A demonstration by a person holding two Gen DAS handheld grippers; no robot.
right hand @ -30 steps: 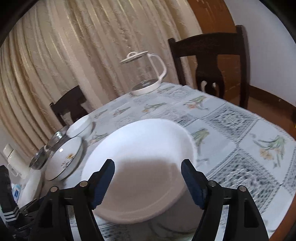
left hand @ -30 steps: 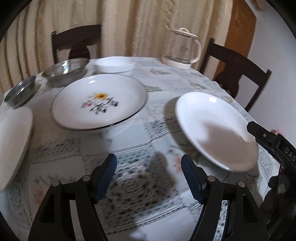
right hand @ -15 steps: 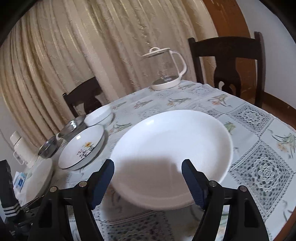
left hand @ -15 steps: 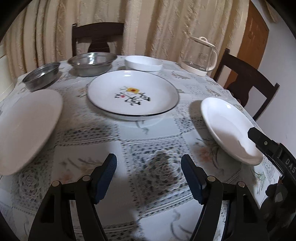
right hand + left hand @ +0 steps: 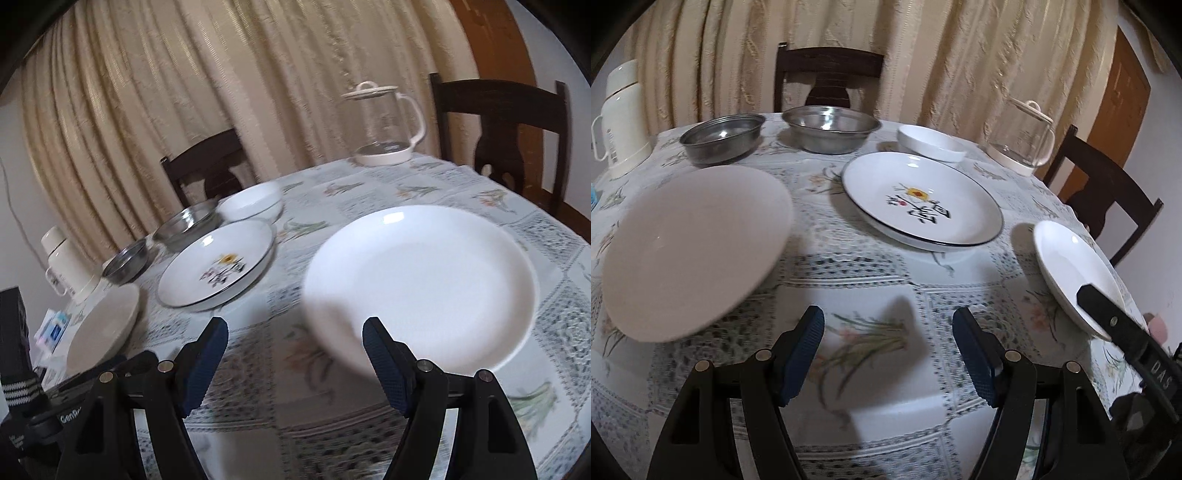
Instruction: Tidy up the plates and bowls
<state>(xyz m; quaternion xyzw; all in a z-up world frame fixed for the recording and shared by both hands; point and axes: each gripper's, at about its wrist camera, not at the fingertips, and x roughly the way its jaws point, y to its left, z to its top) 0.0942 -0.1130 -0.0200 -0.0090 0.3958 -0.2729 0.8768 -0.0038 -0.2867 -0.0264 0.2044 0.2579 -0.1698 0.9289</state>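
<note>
Plates unstacked: both grippers, left (image 5: pixel 888 354) & right (image 5: pixel 295 358), swung left since a sec ago, jaws open, empty; flower plate (image 5: pixel 921 203) now centre-right, cream plate (image 5: pixel 694 247) left of it.

The thermos (image 5: pixel 618 118) is cut by the left edge. Lower left, the packets (image 5: pixel 51 330) are too blurred to read. The white plate's (image 5: pixel 421 288) near rim smears.

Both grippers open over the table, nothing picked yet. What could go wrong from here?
1. The plain white plate sits near the table's edge on the right; a nudge from the right gripper might push it off.
2. The beige plate lies flat on the tablecloth, so the left gripper may snag cloth when grabbing the rim.
</note>
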